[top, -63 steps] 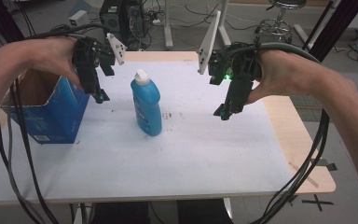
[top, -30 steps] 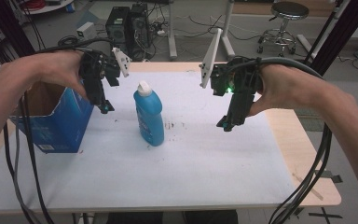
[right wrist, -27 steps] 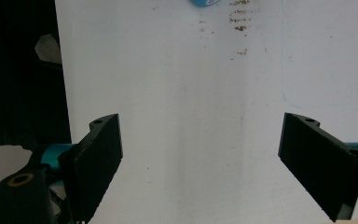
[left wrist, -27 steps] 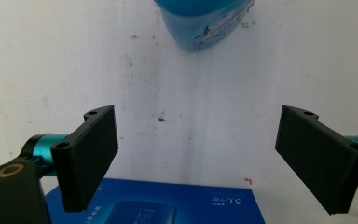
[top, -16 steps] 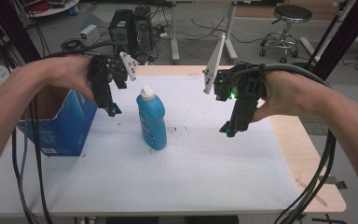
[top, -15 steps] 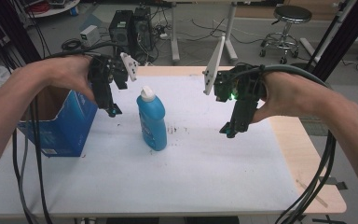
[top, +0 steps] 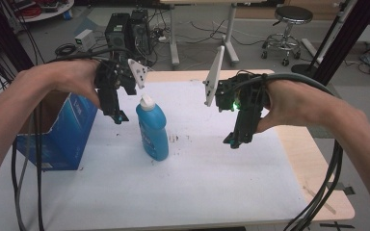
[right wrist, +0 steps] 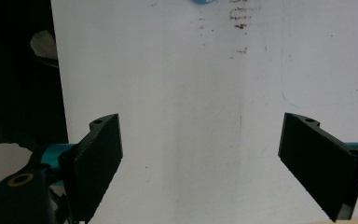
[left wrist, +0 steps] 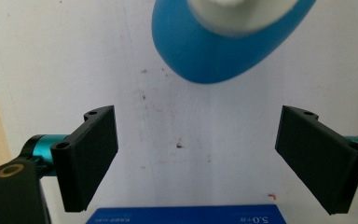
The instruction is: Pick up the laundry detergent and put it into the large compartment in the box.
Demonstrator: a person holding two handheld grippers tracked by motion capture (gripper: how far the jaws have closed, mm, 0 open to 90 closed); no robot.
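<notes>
Bottle [top: 152, 129] upright left of centre in the high view, on the white table [top: 183, 192], with a gripper held above the table on either side of it.

In the high view the left gripper [top: 117, 117] hangs just left of the bottle's white cap [top: 146, 101], apart from it, and a blue box [top: 60, 132] stands at the left of the frame beside it. The right gripper [top: 235, 142] hangs well apart at the centre right, tips pointing down at bare table. In the left gripper view the jaws stand wide apart with nothing between them, the blue bottle and its cap filling the top centre, the box's edge at the bottom. In the right gripper view the jaws are likewise spread wide over the white surface.
</notes>
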